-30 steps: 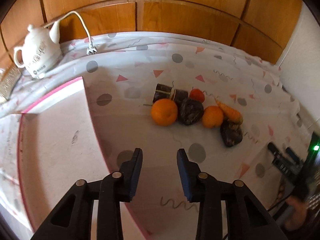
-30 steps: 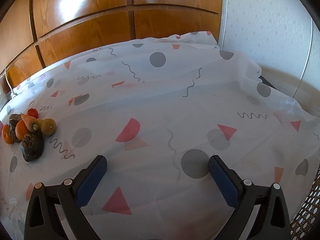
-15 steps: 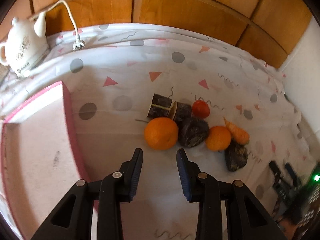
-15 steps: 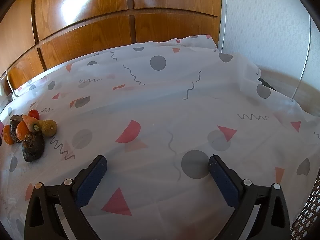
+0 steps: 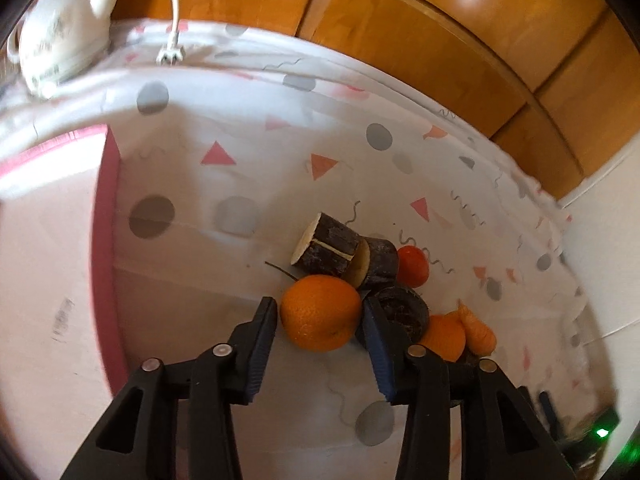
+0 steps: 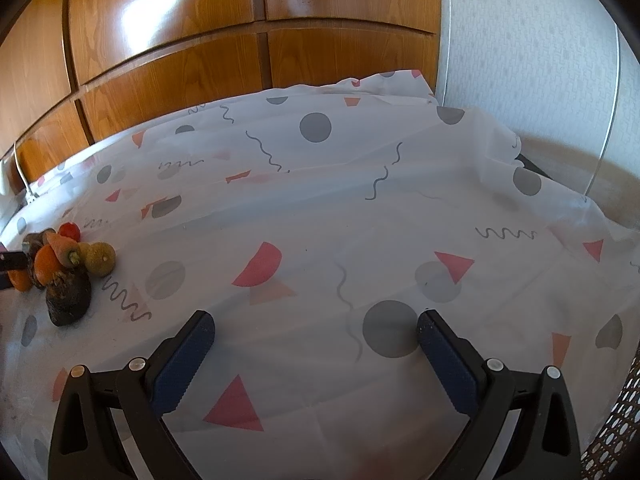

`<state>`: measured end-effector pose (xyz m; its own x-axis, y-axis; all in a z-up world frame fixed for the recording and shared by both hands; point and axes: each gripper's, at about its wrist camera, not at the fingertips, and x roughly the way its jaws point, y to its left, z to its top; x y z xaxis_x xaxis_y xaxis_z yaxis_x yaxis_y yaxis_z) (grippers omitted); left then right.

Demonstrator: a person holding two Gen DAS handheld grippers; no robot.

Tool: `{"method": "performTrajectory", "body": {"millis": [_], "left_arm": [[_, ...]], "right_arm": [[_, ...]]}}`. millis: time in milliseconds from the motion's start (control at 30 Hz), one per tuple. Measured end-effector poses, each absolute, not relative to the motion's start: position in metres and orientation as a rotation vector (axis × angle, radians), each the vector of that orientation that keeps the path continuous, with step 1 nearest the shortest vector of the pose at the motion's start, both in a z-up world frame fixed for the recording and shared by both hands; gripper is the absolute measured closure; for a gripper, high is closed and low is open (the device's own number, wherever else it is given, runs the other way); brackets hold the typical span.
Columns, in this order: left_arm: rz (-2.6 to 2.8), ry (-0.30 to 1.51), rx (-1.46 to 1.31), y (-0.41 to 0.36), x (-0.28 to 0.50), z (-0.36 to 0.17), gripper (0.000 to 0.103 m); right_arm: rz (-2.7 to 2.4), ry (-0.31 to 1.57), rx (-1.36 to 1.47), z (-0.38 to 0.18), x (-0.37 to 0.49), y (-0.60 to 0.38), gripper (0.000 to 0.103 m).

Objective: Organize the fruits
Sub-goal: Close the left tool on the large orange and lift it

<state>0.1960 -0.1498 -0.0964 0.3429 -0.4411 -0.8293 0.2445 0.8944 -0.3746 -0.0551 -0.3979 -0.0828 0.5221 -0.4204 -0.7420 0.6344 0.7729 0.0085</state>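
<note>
A pile of produce lies on the patterned tablecloth. In the left wrist view my left gripper is open, its jaws on either side of a large orange, not closed on it. Behind it are dark cut root pieces, a red tomato, a dark lump, a smaller orange and a carrot. In the right wrist view my right gripper is open and empty over bare cloth; the pile lies far left with a green-brown fruit.
A pink tray lies left of the pile. A white teapot and a plug on a cord stand at the back left. Wooden panels run along the back. A white wall and a cane chair edge are on the right.
My left gripper has moved forward and down to the large orange, which now sits between its open jaws. The right gripper has hardly moved.
</note>
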Motion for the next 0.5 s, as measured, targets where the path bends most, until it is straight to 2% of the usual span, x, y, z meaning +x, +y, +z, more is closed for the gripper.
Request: {"method": "performTrajectory", "body": {"millis": [133,500], "left_arm": [[-0.441,1.117,-0.192,-0.152,0.191,-0.096,0.064],[-0.413,1.040,-0.160,-0.136,0.164,-0.075,0.064]], "right_arm": [[-0.699,0.738,0.359,-0.078,-0.067,-0.404,0.018],[-0.809,0.778,0.342,-0.080,-0.063,-0.407,0.019]]}}
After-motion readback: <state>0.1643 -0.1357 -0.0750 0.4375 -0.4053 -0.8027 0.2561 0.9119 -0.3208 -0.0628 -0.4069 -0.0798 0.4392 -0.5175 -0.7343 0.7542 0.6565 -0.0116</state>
